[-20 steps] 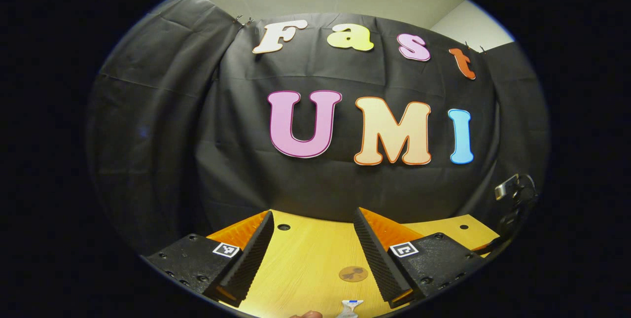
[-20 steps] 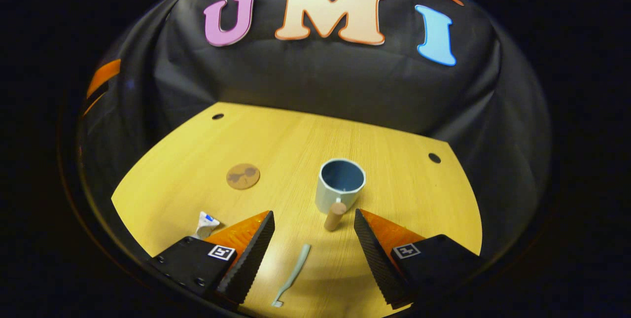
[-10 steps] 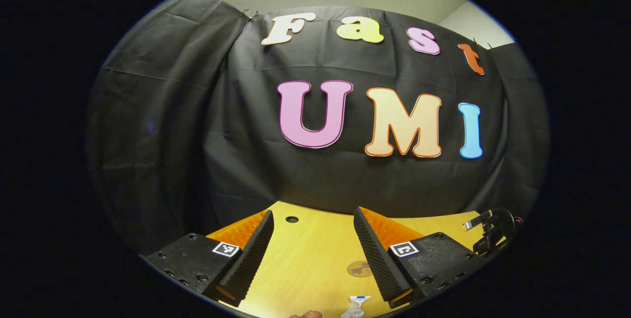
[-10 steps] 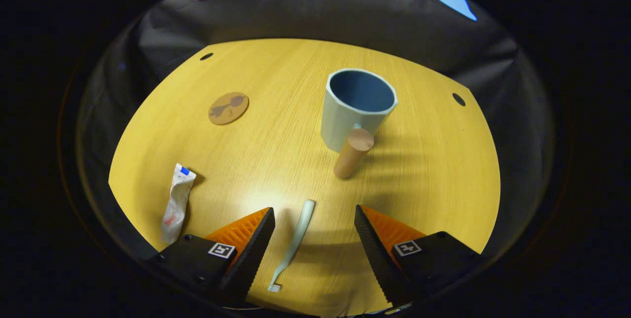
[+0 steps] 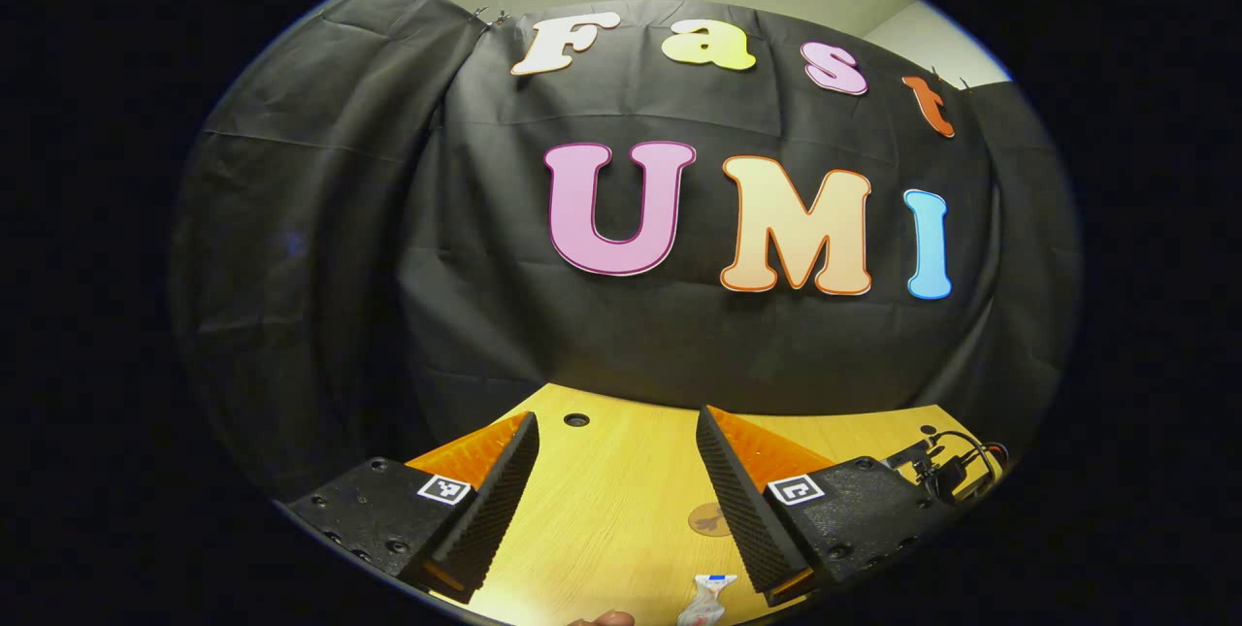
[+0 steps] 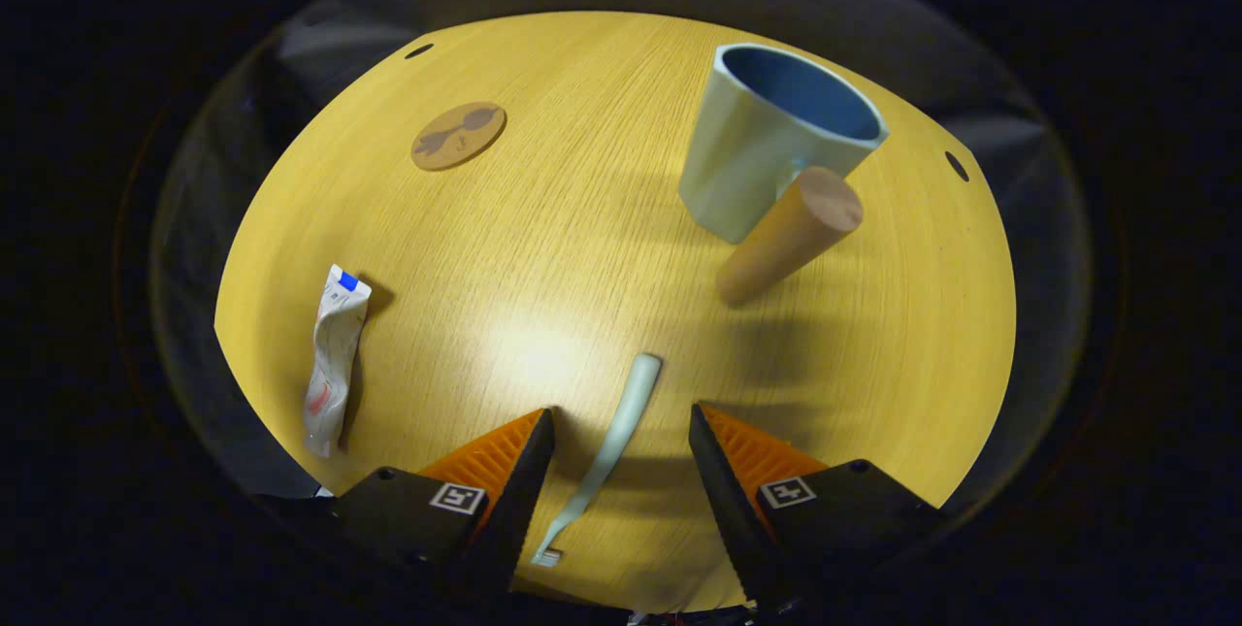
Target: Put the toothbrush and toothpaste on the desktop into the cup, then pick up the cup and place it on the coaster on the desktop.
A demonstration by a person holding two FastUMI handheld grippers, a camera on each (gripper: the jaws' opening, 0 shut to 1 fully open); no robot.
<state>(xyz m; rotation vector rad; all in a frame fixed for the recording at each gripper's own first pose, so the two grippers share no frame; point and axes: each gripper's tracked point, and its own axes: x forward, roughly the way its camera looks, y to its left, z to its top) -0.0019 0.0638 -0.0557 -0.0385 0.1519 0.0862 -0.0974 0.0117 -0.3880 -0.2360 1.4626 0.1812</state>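
A pale green toothbrush (image 6: pixel 613 440) lies flat on the wooden desktop (image 6: pixel 543 247), and my right gripper (image 6: pixel 621 417) is open just above it with a finger on either side. Beyond it stands a pale cup (image 6: pixel 767 146) with a blue inside and a wooden cylinder handle (image 6: pixel 791 233). A crumpled white toothpaste tube (image 6: pixel 332 354) lies at the left. The round brown coaster (image 6: pixel 458 134) sits far left. My left gripper (image 5: pixel 617 427) is open and empty, held above the desktop (image 5: pixel 611 510); the coaster (image 5: pixel 710 518) and toothpaste tube (image 5: pixel 706 597) lie below it.
In the left gripper view the other gripper's cables and body (image 5: pixel 946 471) show at the right edge. Small round holes (image 6: pixel 419 50) mark the desktop's far corners. A fingertip (image 5: pixel 602 618) shows at the bottom edge.
My right gripper has dropped and moved forward over the desk, so the toothbrush now lies between its fingers. The left gripper has drifted slightly, staying open.
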